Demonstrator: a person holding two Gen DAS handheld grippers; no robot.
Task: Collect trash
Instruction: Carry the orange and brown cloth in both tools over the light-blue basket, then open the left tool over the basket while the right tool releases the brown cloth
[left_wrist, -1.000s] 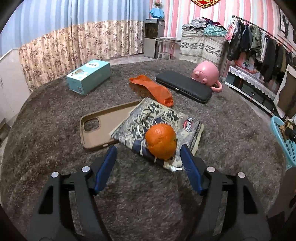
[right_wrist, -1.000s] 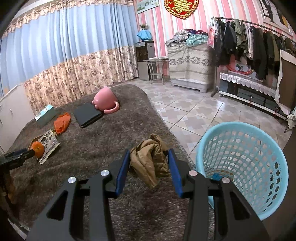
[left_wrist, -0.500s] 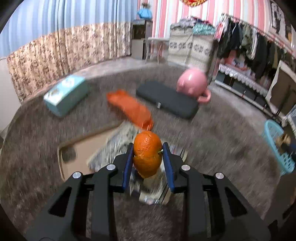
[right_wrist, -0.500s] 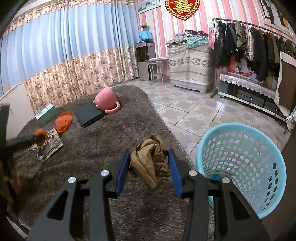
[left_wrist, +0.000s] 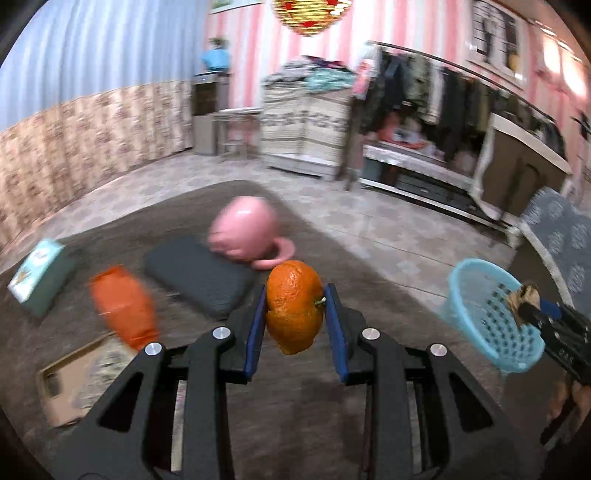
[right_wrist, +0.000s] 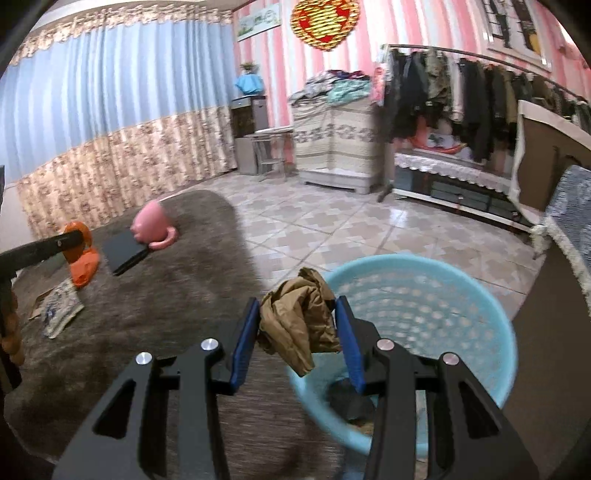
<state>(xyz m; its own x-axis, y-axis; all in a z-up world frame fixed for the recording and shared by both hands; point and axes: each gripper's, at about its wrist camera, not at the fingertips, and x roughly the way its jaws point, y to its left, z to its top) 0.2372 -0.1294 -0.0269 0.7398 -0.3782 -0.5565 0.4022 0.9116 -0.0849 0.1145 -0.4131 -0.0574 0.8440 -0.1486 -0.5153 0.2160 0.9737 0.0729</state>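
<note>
A: Orange peel (left_wrist: 294, 307), whole and round in shape, sits clamped between the blue fingers (left_wrist: 255, 332) of the left gripper (left_wrist: 295, 325), lifted clear of the brown carpeted desk (left_wrist: 303, 413). Both pads touch its sides.

B: Right gripper (right_wrist: 295, 332)?

A: Its fingers (right_wrist: 242, 343) pinch a crumpled brown paper wad (right_wrist: 299, 325). The wad hangs at the near left rim of the light blue basket (right_wrist: 461, 295), partly over the opening. Dark scraps lie in the basket bottom; cannot tell what they are.

B: Basket position relative to the desk?

A: Right of the desk, on the tiled floor (right_wrist: 314, 229). In the left wrist view the basket (left_wrist: 476, 317) shows at the right, with the right gripper (left_wrist: 532, 314) and its wad (left_wrist: 522, 295) in front of it.

B: What lies on the desk?

A: Left wrist view, blurred: pink mug (left_wrist: 247, 232) on its side at the far end, touching a black flat case (left_wrist: 199, 273). Left of the case, an orange bag (left_wrist: 123, 306). Far left, a teal box (left_wrist: 38, 273). Near left, a tan phone case (left_wrist: 62, 384) with a printed wrapper (left_wrist: 107, 365) on it.

B: Left gripper from the right wrist view?

A: Visible at the left edge (right_wrist: 79, 236), orange peel between its fingers, above the desk.
</note>
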